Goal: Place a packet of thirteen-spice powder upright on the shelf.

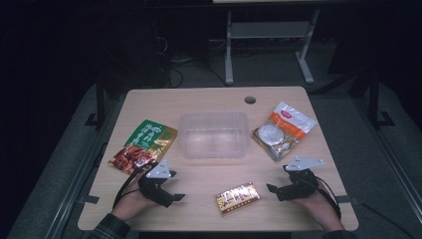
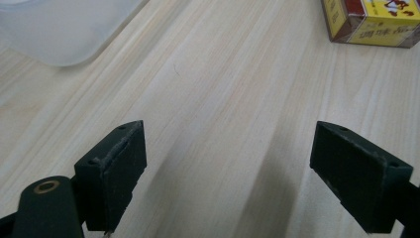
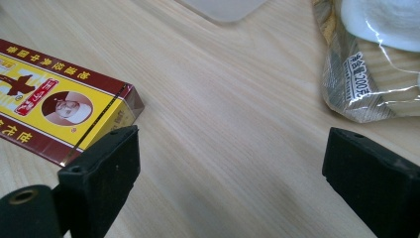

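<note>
Both the left gripper (image 1: 171, 196) and right gripper (image 1: 272, 189) rest wide and empty near the wooden table's (image 1: 199, 219) front edge, flanking the small red-and-yellow cardboard box (image 1: 238, 197). The clear plastic tub (image 1: 214, 134) sits mid-table between the green-and-red snack pouch (image 1: 144, 145) and the clear orange-labelled bag (image 1: 283, 130), likely ready for filling.

light: dim room, table (image 1: 209, 172) lit | shadows: soft | focus: near claws blurred

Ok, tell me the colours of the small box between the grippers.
The small box is yellow with dark red borders, clearest in the right gripper view.
</note>
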Available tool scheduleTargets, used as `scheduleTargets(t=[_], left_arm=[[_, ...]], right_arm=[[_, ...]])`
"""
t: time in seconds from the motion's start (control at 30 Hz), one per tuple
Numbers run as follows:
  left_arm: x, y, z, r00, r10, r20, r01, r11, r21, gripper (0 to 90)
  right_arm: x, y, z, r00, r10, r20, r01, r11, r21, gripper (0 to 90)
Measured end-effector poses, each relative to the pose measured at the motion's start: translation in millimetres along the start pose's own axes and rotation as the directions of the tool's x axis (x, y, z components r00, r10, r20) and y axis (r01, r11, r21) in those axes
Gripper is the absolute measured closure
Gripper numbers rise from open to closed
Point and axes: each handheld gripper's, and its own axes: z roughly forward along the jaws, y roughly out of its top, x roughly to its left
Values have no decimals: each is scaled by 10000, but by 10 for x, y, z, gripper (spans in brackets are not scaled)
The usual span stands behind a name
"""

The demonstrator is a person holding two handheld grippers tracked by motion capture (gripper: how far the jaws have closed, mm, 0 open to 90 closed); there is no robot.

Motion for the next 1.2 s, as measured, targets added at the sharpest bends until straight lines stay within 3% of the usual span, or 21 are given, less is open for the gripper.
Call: scheduleTargets(t=[0.23,0.4,0.47,0.53,0.57,0.63,0.67,0.73,0.87,0.9,0.93,1.0,1.03,1.07,1.1,1.13,1.17,1.2], left_arm=[[1,-7,-11,9999,-116,-115,115,9999,-97,140],[-9,-13,-25,9998,-177,-82,176,9997,-192,141],[-16,-6,-17,9999,-139,-35,138,9997,-200,142],[-21,-2,-12,9999,-123,-26,122,9998,-157,142],[-24,1,-9,10000,-61,-29,60,9999,-132,142],[-29,6,-14,10000,-3,-24,3,10000,-88,142],[-38,6,-14,10000,-80,-23,79,9998,-184,142],[-37,3,-20,10000,-54,-23,54,9998,-205,143],[-33,-4,-19,9999,-143,-41,142,9996,-240,143],[-23,-4,-18,9999,-121,-80,119,9996,-260,143],[-23,-4,-18,9999,-121,-80,119,9996,-260,143],[-18,-2,-19,9997,-202,-99,199,9994,-300,143],[-10,0,-25,9998,-149,-109,146,9996,-258,143],[-5,1,-29,9999,-101,-139,97,9997,-233,143],[-2,1,-30,9999,-94,-139,91,9996,-249,143],[5,4,-33,9999,-37,-117,34,9998,-205,143],[6,6,-33,9999,-38,-120,35,9998,-207,143],[2,9,-27,9999,-90,-116,87,9996,-273,143]], right_arm=[[31,24,-21,9996,-191,-201,191,9998,14,144],[73,66,-31,9967,-518,-628,514,9986,-79,223],[145,89,-40,9912,-875,-990,859,9961,-197,315],[164,98,-41,9897,-954,-1070,936,9954,-219,353],[198,110,-48,9853,-1181,-1233,1149,9929,-322,436],[263,130,-58,9785,-1339,-1566,1286,9907,-440,504],[325,137,-54,9678,-1607,-1940,1544,9869,-474,613],[350,140,-50,9653,-1639,-2031,1575,9864,-477,647],[463,158,-13,9349,-1994,-2938,1948,9798,-450,816],[539,172,2,9124,-2263,-3412,2228,9736,-499,879],[585,179,14,9004,-2389,-3637,2374,9701,-497,899],[686,188,47,8745,-2626,-4078,2670,9625,-472,899],[686,188,47,8745,-2626,-4078,2670,9625,-472,899],[744,192,65,8654,-2696,-4223,2776,9597,-438,899],[806,200,90,8532,-2847,-4371,2995,9534,-364,899],[880,215,128,8352,-3117,-4531,3294,9433,-417,899],[880,215,128,8352,-3117,-4531,3294,9433,-417,899],[901,221,140,8281,-3246,-4570,3435,9381,-439,899]])
